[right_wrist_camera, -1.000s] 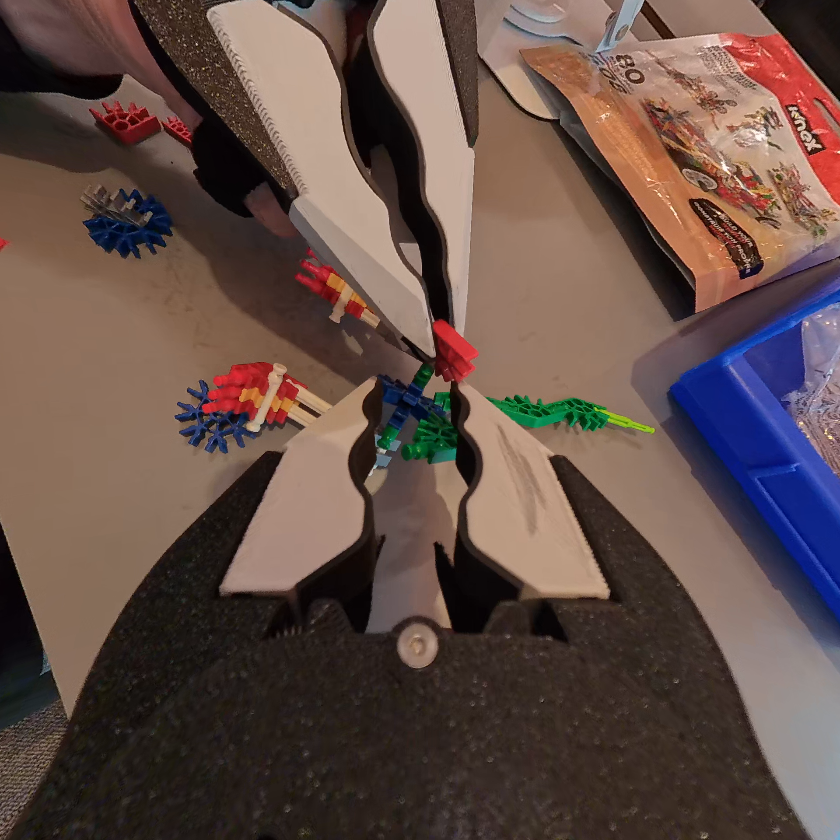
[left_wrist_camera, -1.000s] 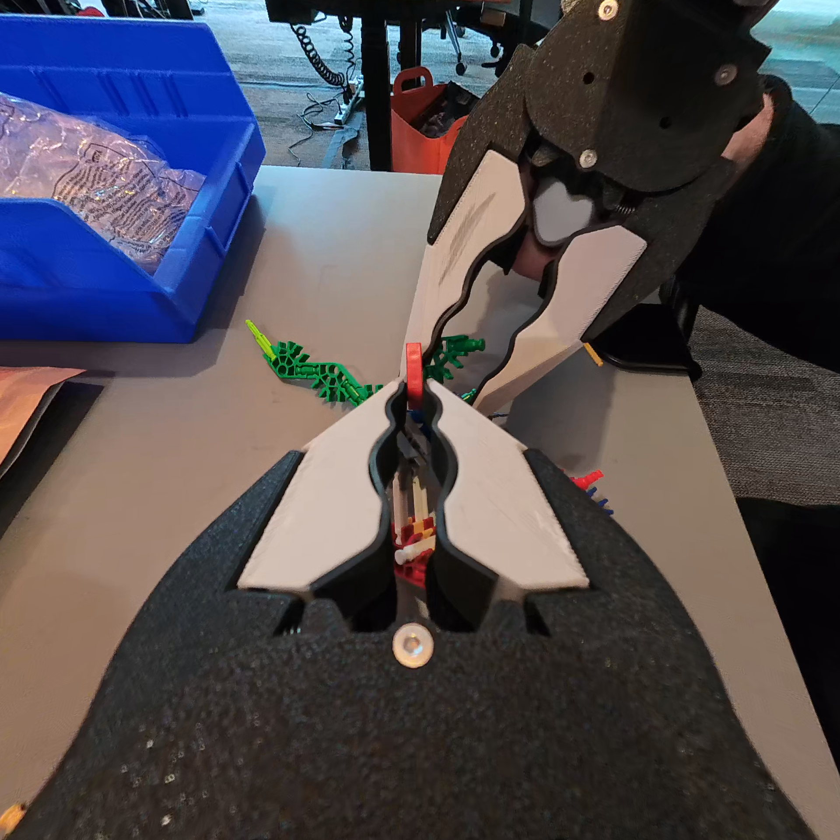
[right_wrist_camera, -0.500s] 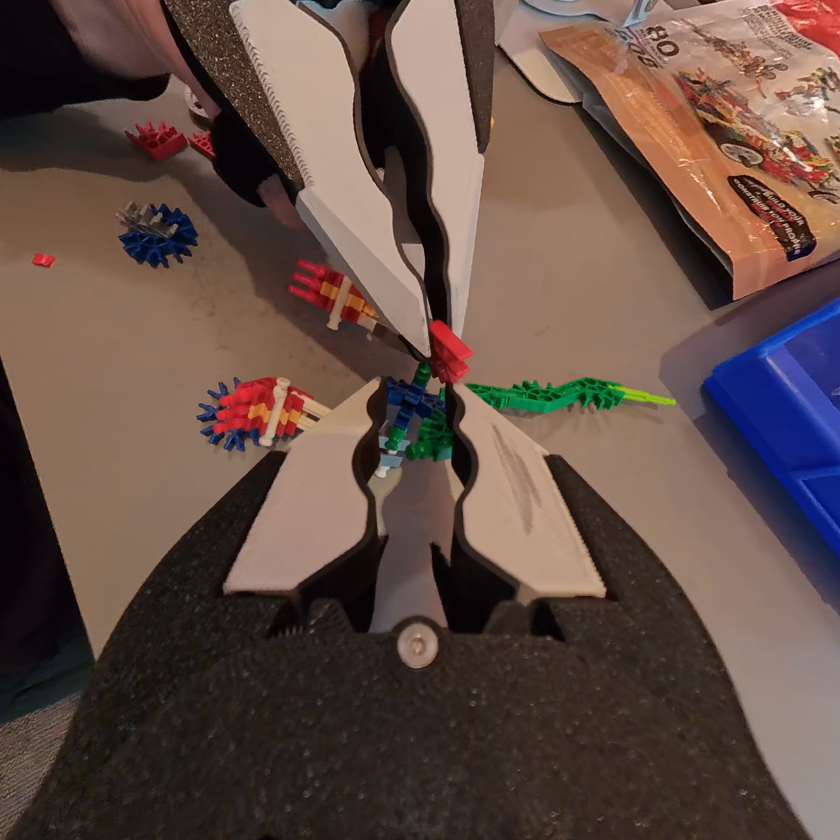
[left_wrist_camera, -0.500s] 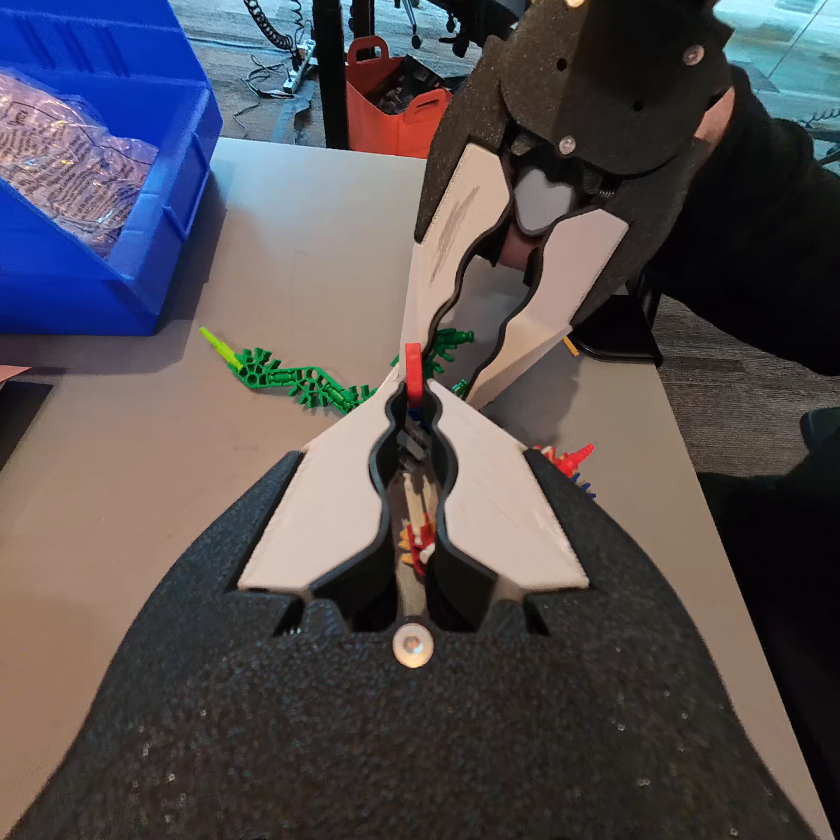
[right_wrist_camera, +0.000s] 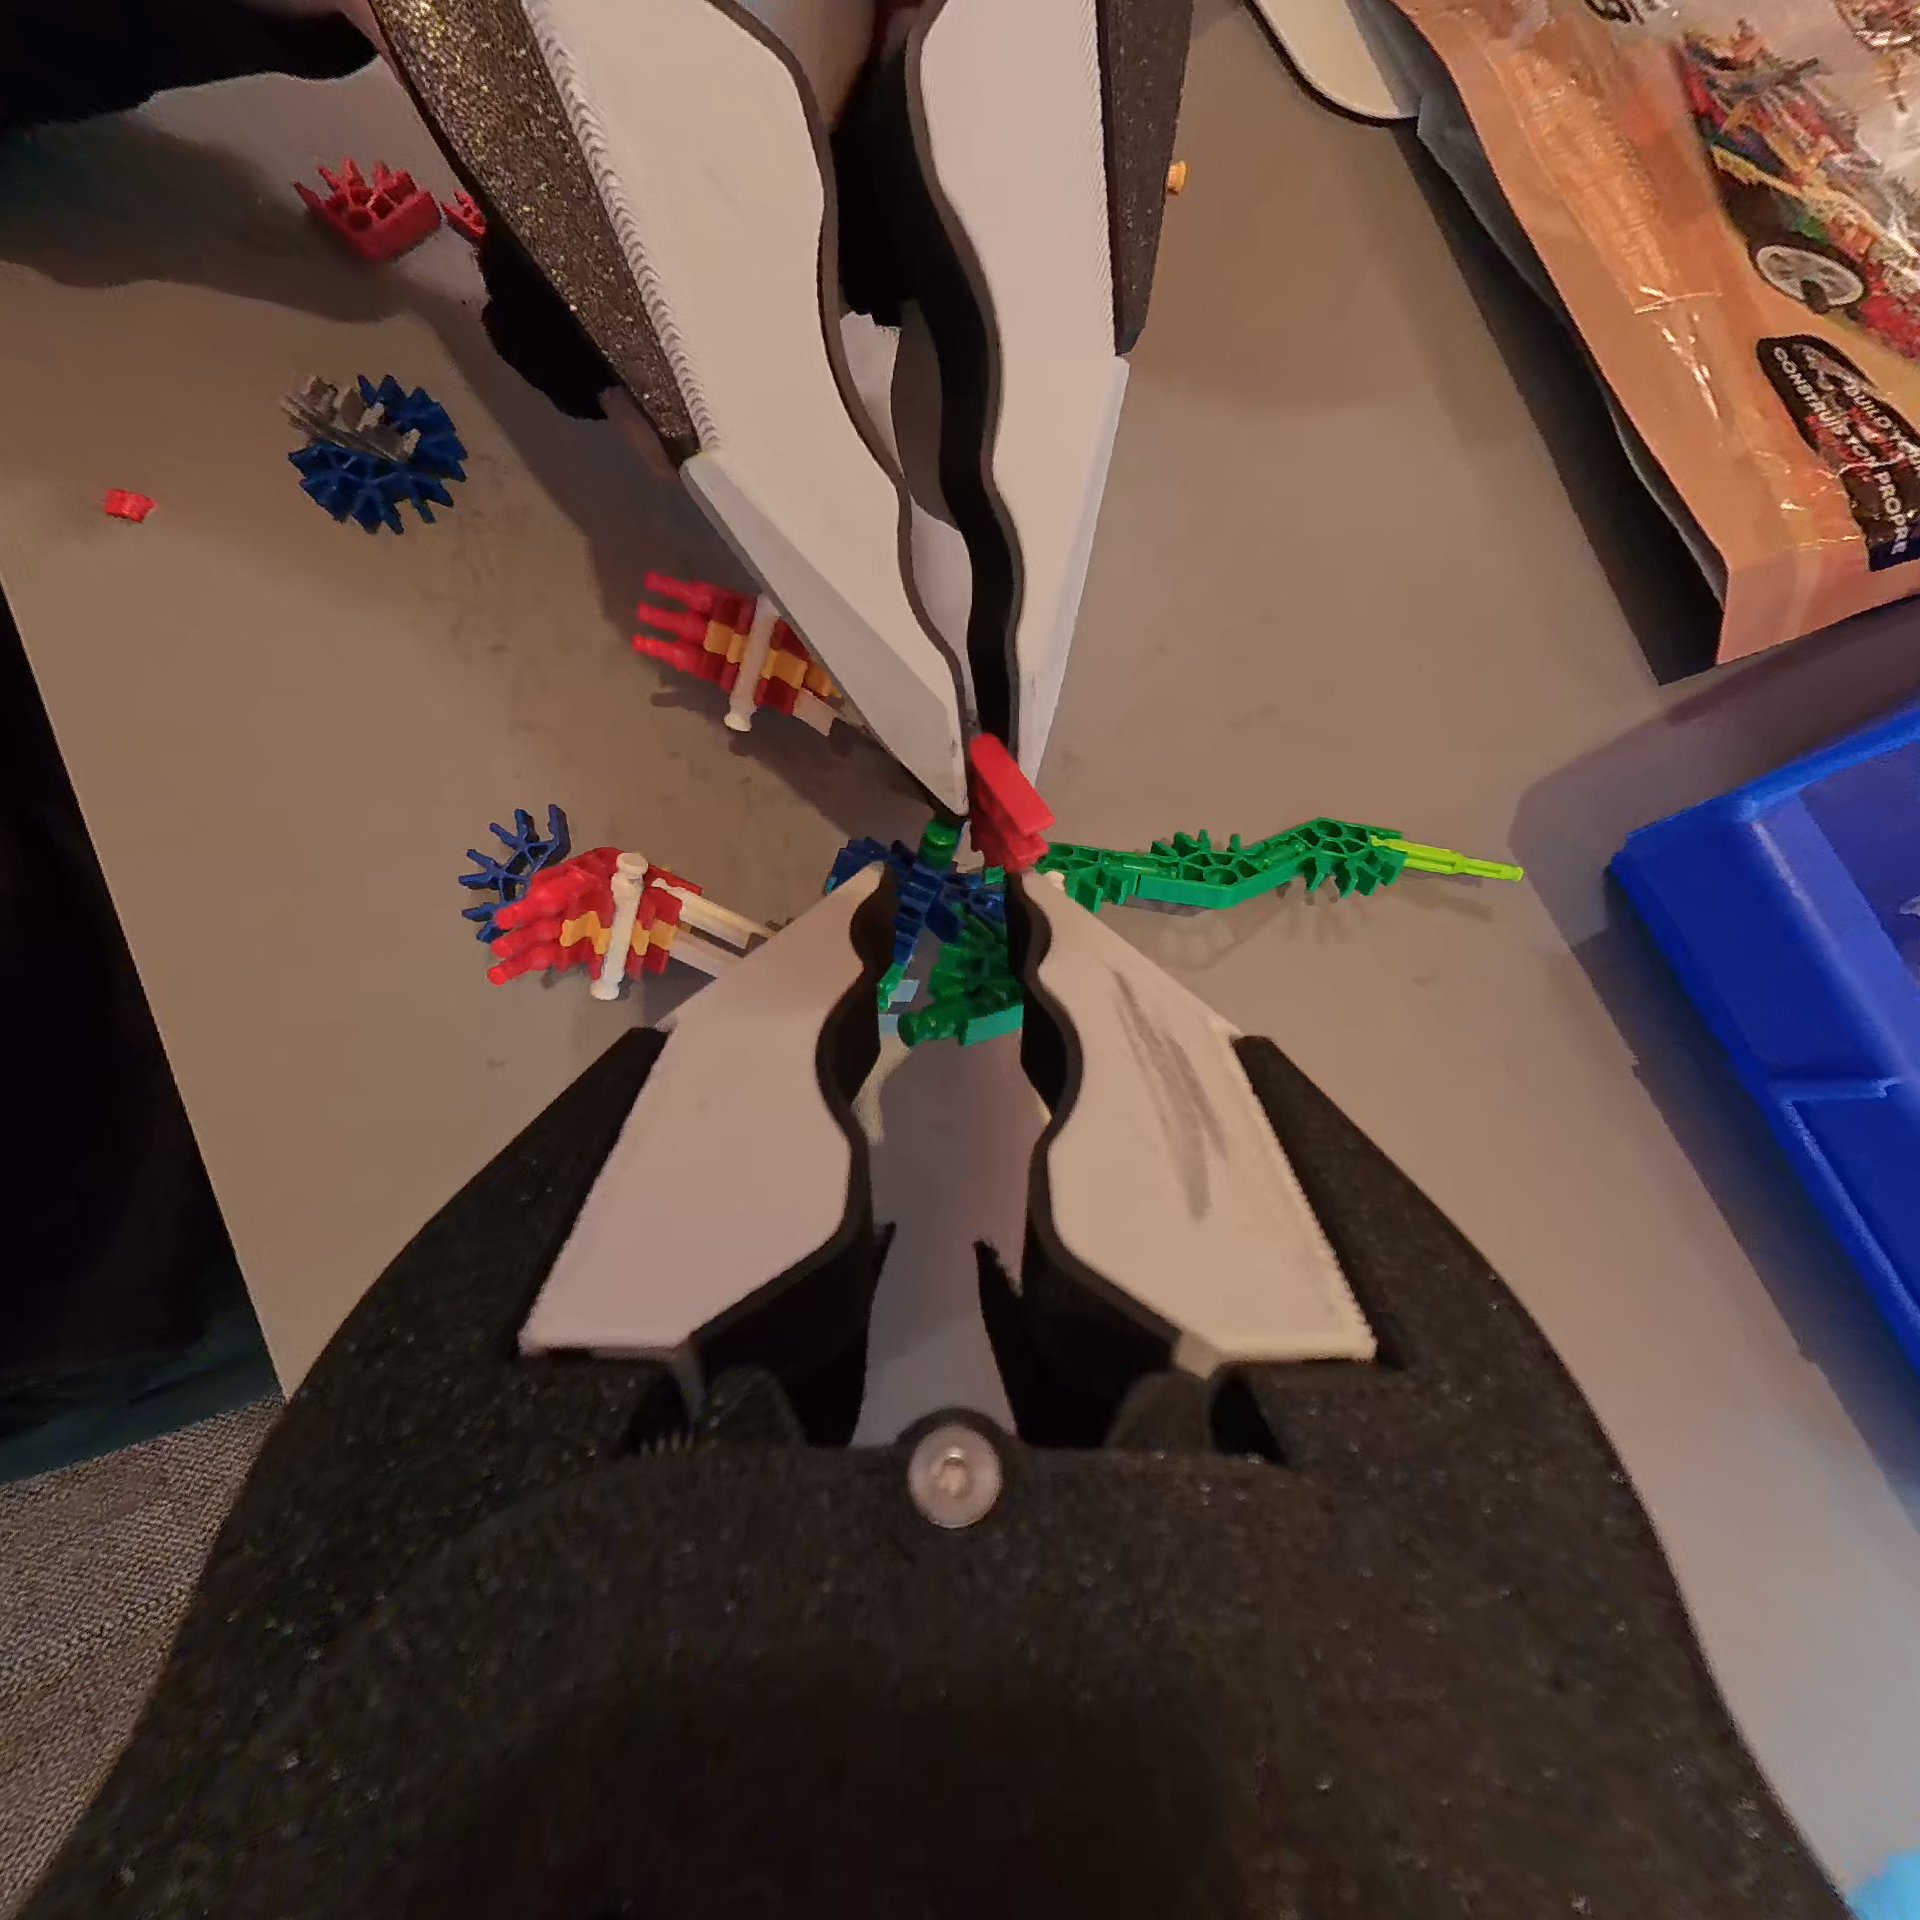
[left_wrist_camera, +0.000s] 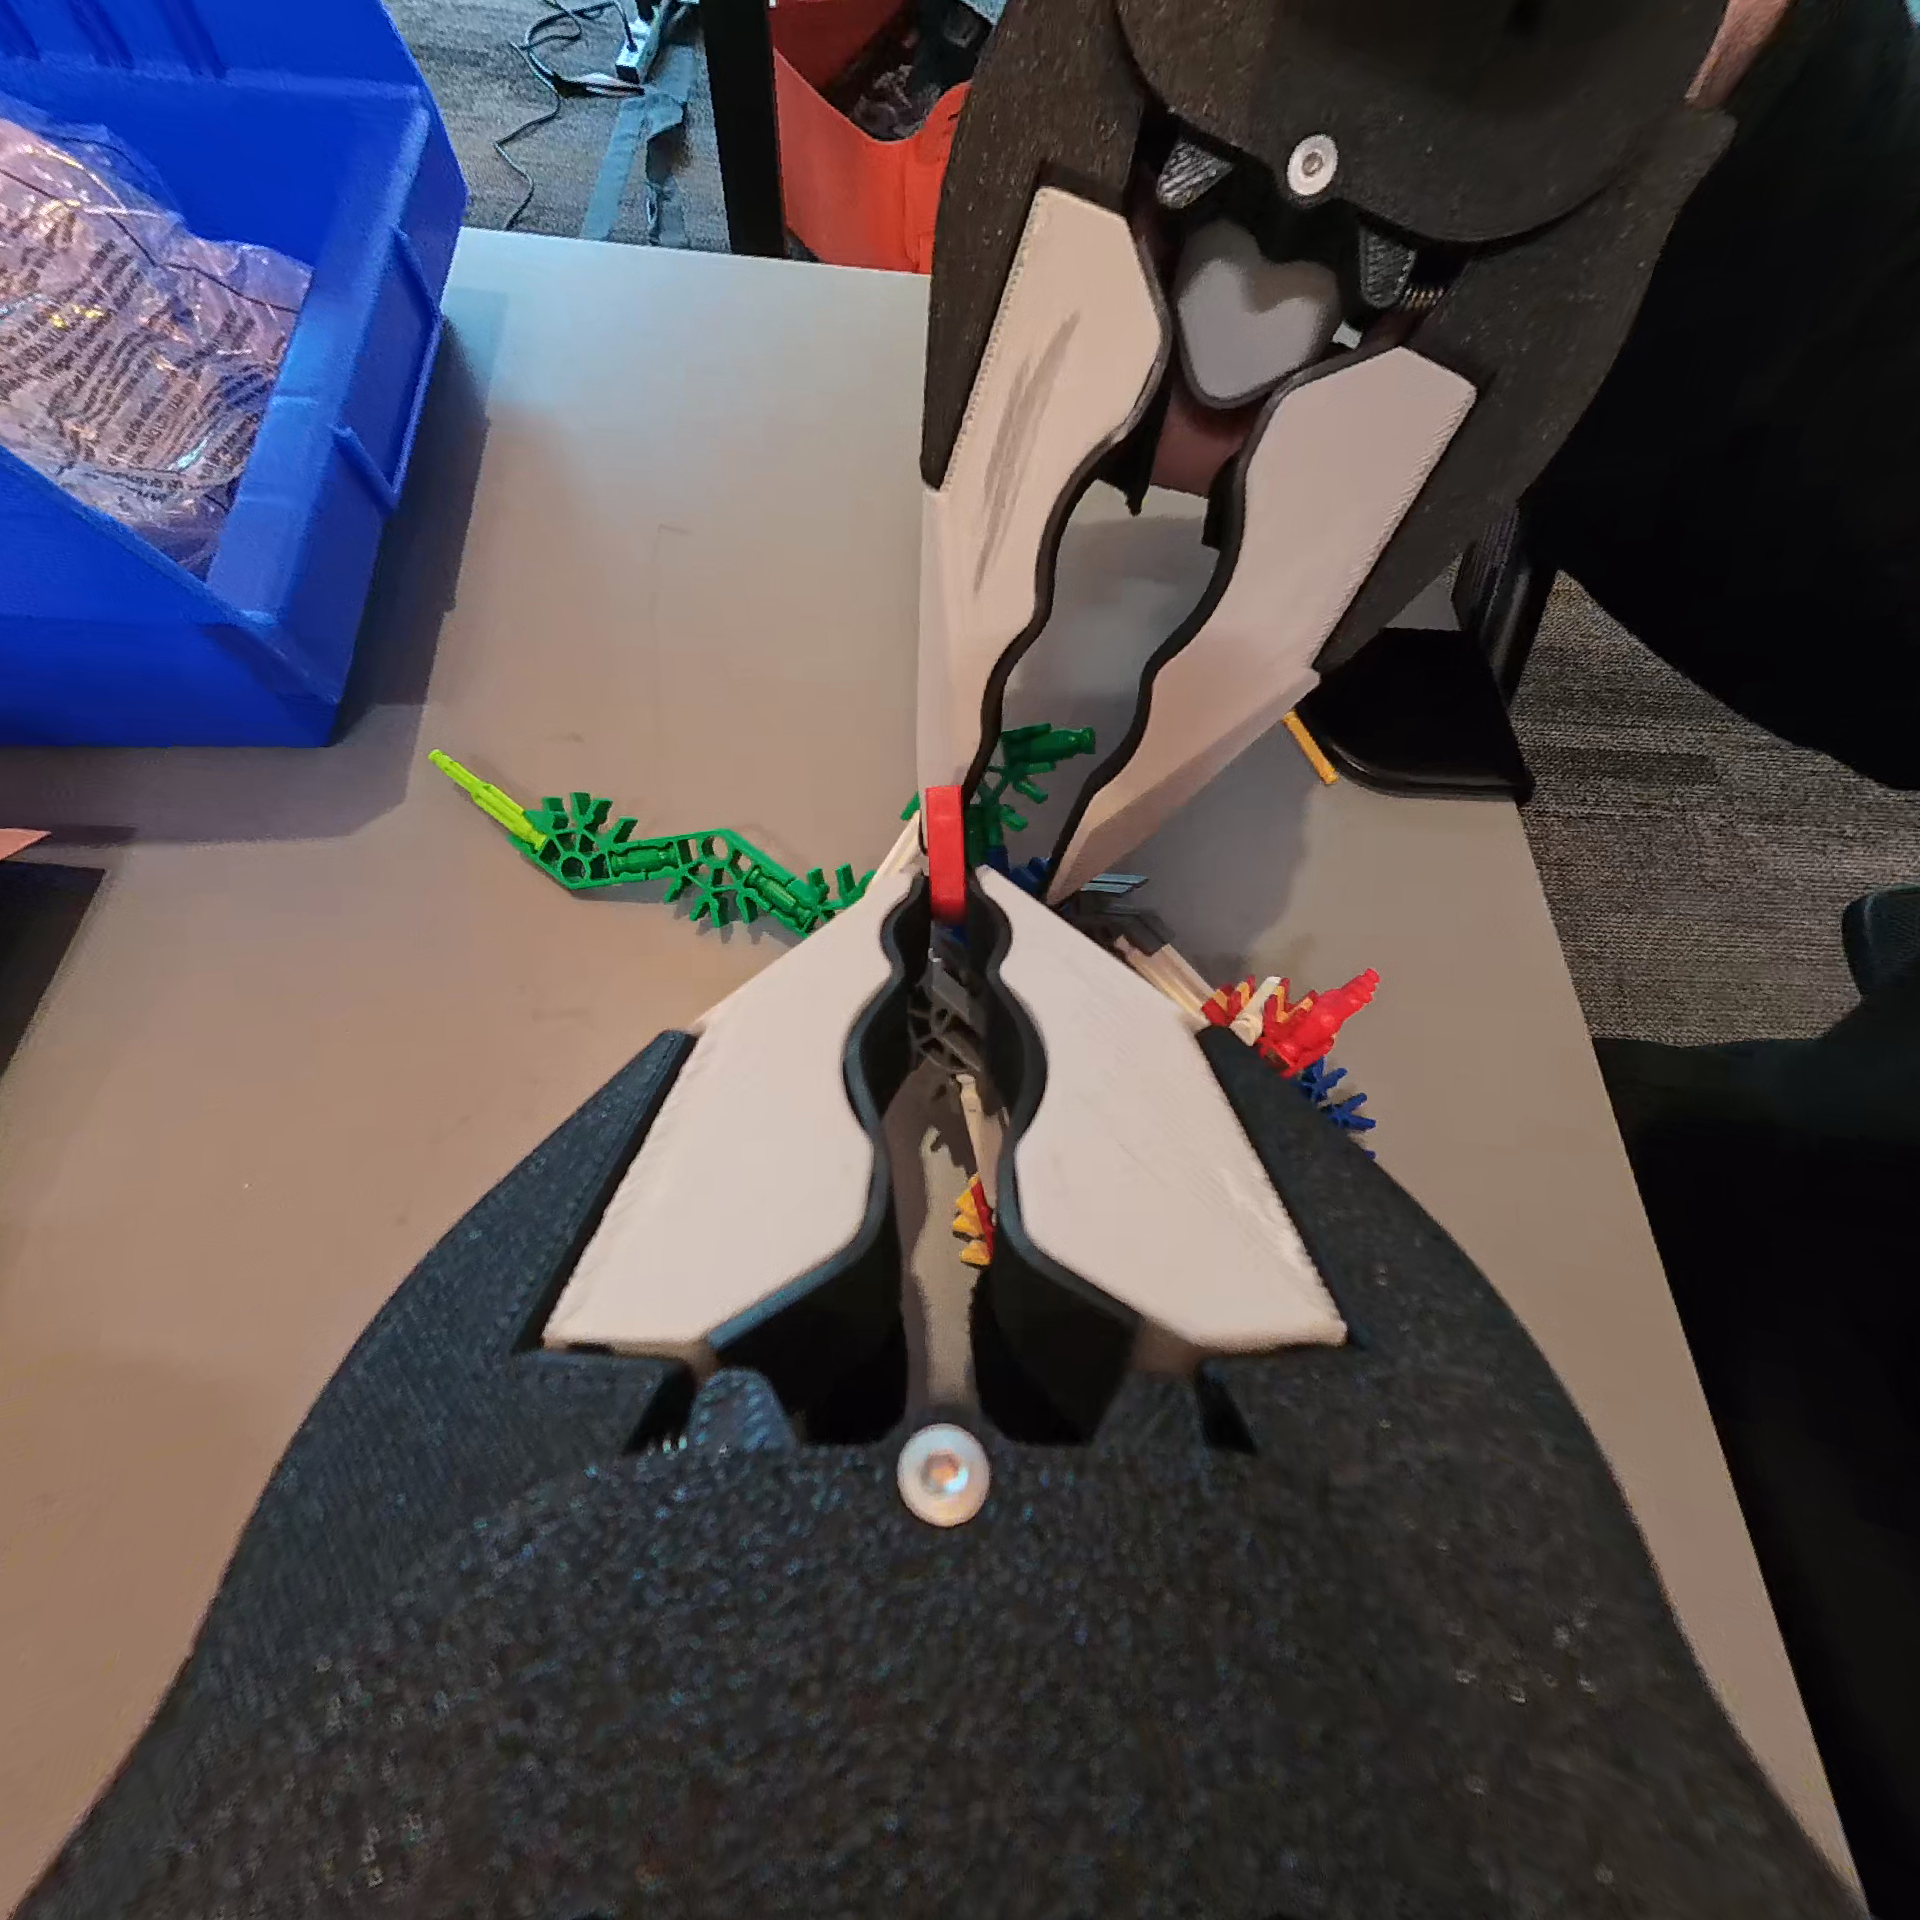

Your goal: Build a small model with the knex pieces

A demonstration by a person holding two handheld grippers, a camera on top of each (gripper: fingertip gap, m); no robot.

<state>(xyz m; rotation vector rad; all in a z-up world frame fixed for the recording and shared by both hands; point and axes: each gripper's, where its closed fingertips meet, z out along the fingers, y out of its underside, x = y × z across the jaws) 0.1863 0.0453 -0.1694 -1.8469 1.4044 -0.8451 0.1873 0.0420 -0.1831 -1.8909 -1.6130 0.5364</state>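
Left tool pinched nearly closed; right tool parted, tips almost meeting the left's.

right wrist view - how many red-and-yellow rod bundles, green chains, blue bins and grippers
red-and-yellow plastic rod bundles: 2
long green plastic connector chain: 1
blue plastic bin: 1
black-and-white two-finger grippers: 2, the left gripper clamping a small red plastic piece, and the right gripper
total: 6

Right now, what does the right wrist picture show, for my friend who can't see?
Two grippers meet tip to tip over a gray table; the far one pinches a small red piece. Colorful toy building pieces lie around them.
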